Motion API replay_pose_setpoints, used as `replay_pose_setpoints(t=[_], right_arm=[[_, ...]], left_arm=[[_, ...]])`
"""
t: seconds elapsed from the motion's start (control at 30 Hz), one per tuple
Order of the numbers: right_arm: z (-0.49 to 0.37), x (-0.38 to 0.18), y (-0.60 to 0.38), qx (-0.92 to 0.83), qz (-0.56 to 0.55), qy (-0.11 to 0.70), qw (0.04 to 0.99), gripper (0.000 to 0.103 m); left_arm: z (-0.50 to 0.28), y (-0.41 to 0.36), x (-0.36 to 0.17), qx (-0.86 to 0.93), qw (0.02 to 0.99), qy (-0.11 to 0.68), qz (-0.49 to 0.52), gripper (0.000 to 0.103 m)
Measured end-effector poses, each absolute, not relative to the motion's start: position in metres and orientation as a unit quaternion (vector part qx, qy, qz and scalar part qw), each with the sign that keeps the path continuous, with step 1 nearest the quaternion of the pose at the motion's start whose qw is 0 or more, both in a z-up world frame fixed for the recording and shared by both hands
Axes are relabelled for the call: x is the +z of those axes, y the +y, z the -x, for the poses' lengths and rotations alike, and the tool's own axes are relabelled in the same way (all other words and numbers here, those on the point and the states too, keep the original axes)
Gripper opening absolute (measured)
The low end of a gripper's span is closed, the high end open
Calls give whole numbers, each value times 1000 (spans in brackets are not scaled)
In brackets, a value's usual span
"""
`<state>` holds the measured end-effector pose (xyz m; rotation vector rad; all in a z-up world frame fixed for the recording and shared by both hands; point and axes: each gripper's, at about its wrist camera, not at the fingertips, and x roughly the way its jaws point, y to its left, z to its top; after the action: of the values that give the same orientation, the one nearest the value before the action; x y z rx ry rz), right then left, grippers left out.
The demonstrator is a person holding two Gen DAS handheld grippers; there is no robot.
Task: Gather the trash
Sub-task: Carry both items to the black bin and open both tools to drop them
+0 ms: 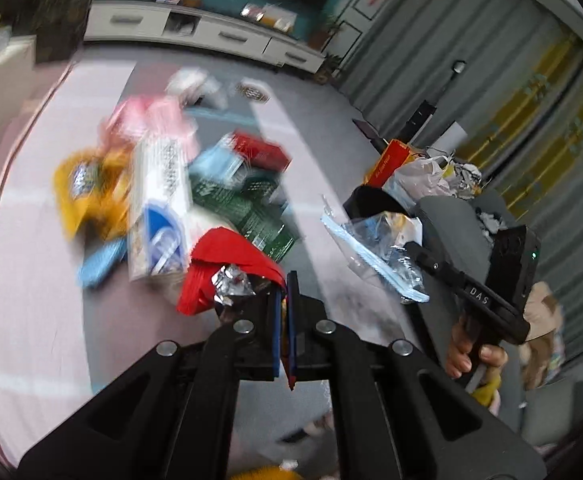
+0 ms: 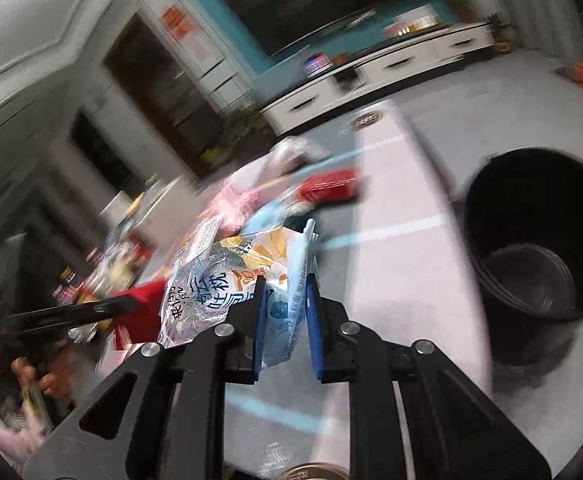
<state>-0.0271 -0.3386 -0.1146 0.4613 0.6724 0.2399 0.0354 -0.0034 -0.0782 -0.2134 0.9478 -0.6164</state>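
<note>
A: What is lifted off the floor?
B: Two pieces. A red wrapper (image 1: 227, 264) with a crumpled silver foil lining hangs pinched between the left gripper's (image 1: 285, 284) closed fingers. A clear plastic bag (image 2: 227, 280) printed in blue and orange, creased and sagging, is clamped between the right gripper's (image 2: 287, 292) blue fingers.
A: And the rest?
B: A blurred heap lies on the floor: a yellow packet (image 1: 87, 192), a tall white and blue bag (image 1: 159, 208), a pink bag (image 1: 151, 120), a green packet (image 1: 243, 208) and a red box (image 1: 261, 152), all touching or overlapping.
A: The bin?
B: A black bucket (image 2: 539, 240) stands upright on the floor, beside the plastic bag, mouth open.
</note>
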Motion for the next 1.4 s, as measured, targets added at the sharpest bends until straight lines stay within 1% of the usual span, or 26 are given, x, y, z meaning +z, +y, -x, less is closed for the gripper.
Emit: replay_pose_setpoints(t=[0.2,0.37,0.5,0.6,0.67,0.7,0.73,0.77,0.8,0.83,0.87,0.93,0.97,1.0,1.03,1.07,1.1,1.17,1.23,1.4], right_arm=[[42,-110,-385,-28,-217,284,934,20],[45,-109,-419,-103,-208,264,936,20],[30,-129,-442,-158,-209,295,919,20],[20,-141,-454,-183,-206,313,909,21],[12,-150,-459,-192,-210,324,902,23],[10,-154,-462,-197,-213,331,898,25],[8,-156,-465,-201,-216,335,895,29],[6,-162,-469,-206,-221,343,889,30],[5,-164,-472,-208,-225,347,886,33],[4,-167,-475,-210,-233,352,882,37],[4,-170,-478,-213,-239,355,878,39],[5,-171,-483,-218,-248,355,874,45],[7,-171,-485,-221,-251,355,873,47],[8,-170,-486,-222,-253,353,873,52],[10,-169,-486,-223,-255,351,873,54],[11,-169,-486,-224,-257,350,872,54],[11,-168,-487,-225,-259,350,872,55],[11,-167,-489,-222,-265,350,870,55],[13,-165,-486,-215,-272,347,871,55],[14,-153,-468,-194,-259,335,885,56]], left_arm=[[-72,-104,-70,-319,836,444,44,4],[-88,-202,-70,-363,824,436,9,4],[-102,-274,-86,-381,810,445,-17,4],[-115,-301,-107,-381,798,466,-21,5],[-123,-318,-124,-377,791,481,-24,5],[-128,-323,-131,-373,790,486,-26,7],[-131,-327,-137,-372,787,492,-28,10],[-134,-330,-140,-372,784,496,-25,20],[-138,-333,-145,-371,782,501,-20,38],[-139,-334,-149,-373,779,504,-17,47],[-141,-335,-150,-373,777,506,-15,53],[-143,-336,-153,-373,775,510,-15,55],[-143,-334,-152,-376,774,510,-12,62],[-143,-333,-150,-379,773,508,-7,71],[-141,-330,-147,-382,775,504,-3,74],[-140,-326,-144,-386,777,498,1,79],[-137,-324,-139,-389,779,493,5,87],[-132,-313,-130,-394,782,481,22,99],[-123,-295,-117,-399,791,461,43,100],[-96,-247,-84,-410,814,407,59,100]])
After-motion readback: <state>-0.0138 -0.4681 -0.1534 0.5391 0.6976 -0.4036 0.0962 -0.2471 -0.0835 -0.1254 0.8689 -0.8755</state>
